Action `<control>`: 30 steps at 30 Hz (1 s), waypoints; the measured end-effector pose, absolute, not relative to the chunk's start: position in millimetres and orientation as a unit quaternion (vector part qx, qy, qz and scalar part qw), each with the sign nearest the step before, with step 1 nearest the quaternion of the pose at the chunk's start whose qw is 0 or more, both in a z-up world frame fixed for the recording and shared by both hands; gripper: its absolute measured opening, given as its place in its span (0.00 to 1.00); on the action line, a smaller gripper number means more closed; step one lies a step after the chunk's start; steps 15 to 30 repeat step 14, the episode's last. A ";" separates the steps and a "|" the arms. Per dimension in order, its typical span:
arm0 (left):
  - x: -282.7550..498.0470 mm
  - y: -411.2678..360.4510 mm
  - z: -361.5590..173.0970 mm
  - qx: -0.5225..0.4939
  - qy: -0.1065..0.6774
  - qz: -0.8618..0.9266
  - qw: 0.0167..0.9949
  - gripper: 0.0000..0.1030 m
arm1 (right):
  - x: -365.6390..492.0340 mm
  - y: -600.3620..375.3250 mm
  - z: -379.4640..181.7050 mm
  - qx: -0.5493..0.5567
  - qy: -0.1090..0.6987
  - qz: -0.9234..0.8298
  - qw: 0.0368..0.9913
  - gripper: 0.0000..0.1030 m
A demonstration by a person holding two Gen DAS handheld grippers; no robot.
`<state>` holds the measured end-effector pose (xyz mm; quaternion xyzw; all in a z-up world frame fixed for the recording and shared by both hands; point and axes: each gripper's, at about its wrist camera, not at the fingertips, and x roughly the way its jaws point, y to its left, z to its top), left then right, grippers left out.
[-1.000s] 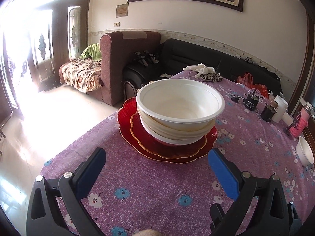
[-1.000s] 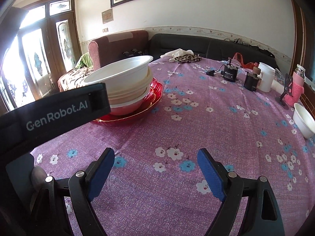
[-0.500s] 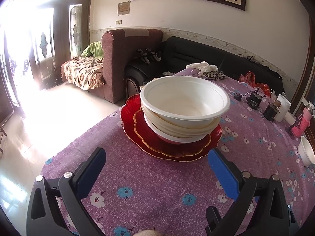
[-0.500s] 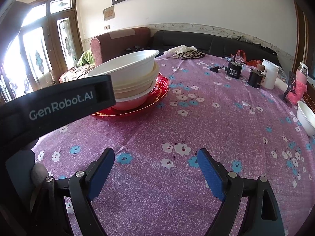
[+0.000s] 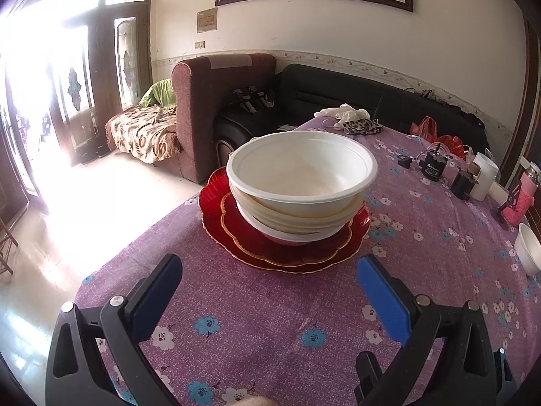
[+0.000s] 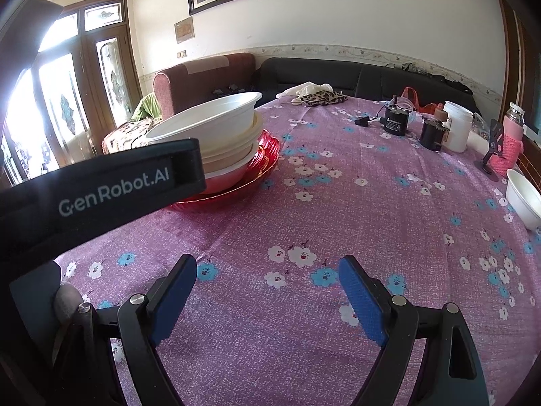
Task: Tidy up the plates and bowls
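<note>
From the left wrist, the left gripper [image 5: 267,272] hangs over the purple flowered tablecloth [image 5: 270,331] with its blue-padded jaws spread wide and nothing between them. Just ahead stands a stack of white plastic bowls [image 5: 301,182], nested one in another, on two scalloped red plates with gold rims [image 5: 236,237] (the smaller lies on the larger). A lone small white bowl [image 5: 529,252] sits well apart at the right edge.

From the right wrist, the right gripper [image 6: 267,269] is likewise wide open and empty above bare cloth. The bowl stack [image 6: 216,132] sits to its left, partly behind a black strap with white lettering [image 6: 101,189]. The lone bowl [image 6: 524,199] is far right, near a pink-sleeved bottle [image 6: 510,145].
</note>
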<state>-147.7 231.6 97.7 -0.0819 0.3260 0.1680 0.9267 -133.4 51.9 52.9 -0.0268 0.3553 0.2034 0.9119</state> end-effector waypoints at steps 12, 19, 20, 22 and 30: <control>-148.1 201.3 115.7 -0.060 0.314 0.152 0.935 1.00 | -137.7 14.5 72.7 -0.030 0.321 0.168 0.932 0.87; -142.6 193.7 116.3 -0.062 0.323 0.135 0.935 1.00 | -130.9 -15.1 77.0 -0.008 0.321 0.137 0.937 0.87; -142.6 193.7 116.3 -0.062 0.323 0.135 0.935 1.00 | -130.9 -15.1 77.0 -0.008 0.321 0.137 0.937 0.87; -142.6 193.7 116.3 -0.062 0.323 0.135 0.935 1.00 | -130.9 -15.1 77.0 -0.008 0.321 0.137 0.937 0.87; -142.6 193.7 116.3 -0.062 0.323 0.135 0.935 1.00 | -130.9 -15.1 77.0 -0.008 0.321 0.137 0.937 0.87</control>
